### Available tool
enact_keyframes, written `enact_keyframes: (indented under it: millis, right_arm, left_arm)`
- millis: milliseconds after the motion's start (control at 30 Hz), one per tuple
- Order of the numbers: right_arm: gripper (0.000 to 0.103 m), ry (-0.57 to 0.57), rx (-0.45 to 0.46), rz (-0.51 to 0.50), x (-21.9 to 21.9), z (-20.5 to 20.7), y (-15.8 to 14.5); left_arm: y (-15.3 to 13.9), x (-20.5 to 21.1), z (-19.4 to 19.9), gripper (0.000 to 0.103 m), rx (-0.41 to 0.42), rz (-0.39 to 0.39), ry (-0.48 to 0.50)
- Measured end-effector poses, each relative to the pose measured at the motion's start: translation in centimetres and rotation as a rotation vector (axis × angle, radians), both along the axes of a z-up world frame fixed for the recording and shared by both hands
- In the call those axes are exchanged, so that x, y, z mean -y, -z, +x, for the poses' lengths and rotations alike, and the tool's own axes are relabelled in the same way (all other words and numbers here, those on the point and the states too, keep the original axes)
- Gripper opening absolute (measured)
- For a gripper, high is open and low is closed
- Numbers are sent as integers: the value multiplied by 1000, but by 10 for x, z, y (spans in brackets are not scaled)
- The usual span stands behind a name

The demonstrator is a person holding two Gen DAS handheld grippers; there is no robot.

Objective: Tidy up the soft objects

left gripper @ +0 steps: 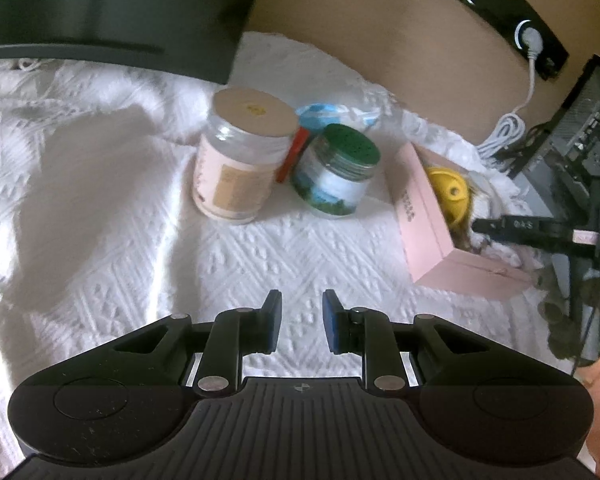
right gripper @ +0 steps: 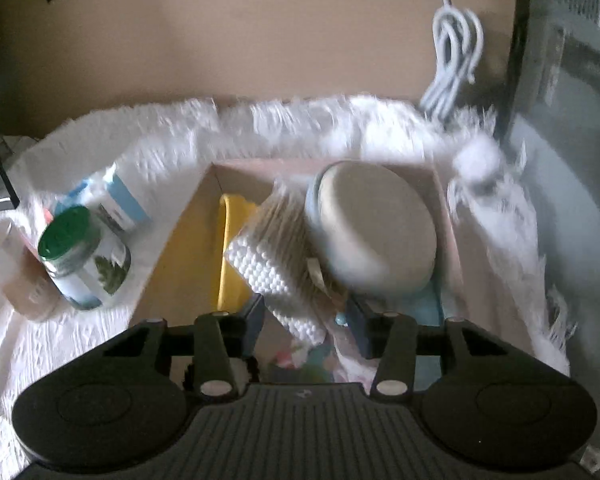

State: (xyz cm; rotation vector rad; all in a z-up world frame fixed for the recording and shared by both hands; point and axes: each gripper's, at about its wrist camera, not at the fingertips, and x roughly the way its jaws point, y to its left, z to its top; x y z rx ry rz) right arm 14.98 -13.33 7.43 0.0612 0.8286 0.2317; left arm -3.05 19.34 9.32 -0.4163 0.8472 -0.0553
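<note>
Right fingers [right gripper: 305, 322] apart over pink box [right gripper: 180, 248], cotton swab pack [right gripper: 268, 268] white-tipped, left fingers [left gripper: 302, 322] apart, empty

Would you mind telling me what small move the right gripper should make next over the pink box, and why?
Probably lower the right gripper slightly and close on the pack of cotton swabs. Its jaws are open, and the pack lies tilted between them inside the pink box, leaning against the round puff. The left gripper hovers open over the white cloth, holding nothing.
</note>
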Motion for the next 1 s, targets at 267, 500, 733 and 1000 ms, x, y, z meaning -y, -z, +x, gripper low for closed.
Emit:
enact_keyframes:
  millis: [267,500,733,1000]
  right_arm:
    - [57,-96,173,-47,-19,-39,-58]
    - [57,-364,86,61,-106,-12,-97]
    - [57,-591,-52,22,-223,61,-102]
    - [49,-594,-260,20,-293,143,-47]
  left_arm:
    - [4,-13,0,24,-10,115,-67]
    - [3,-26,-7,24,11,98,-71]
    - [3,-46,-22,24,50,22,-83]
    - [13,-72,-43,24,27,-4,-162]
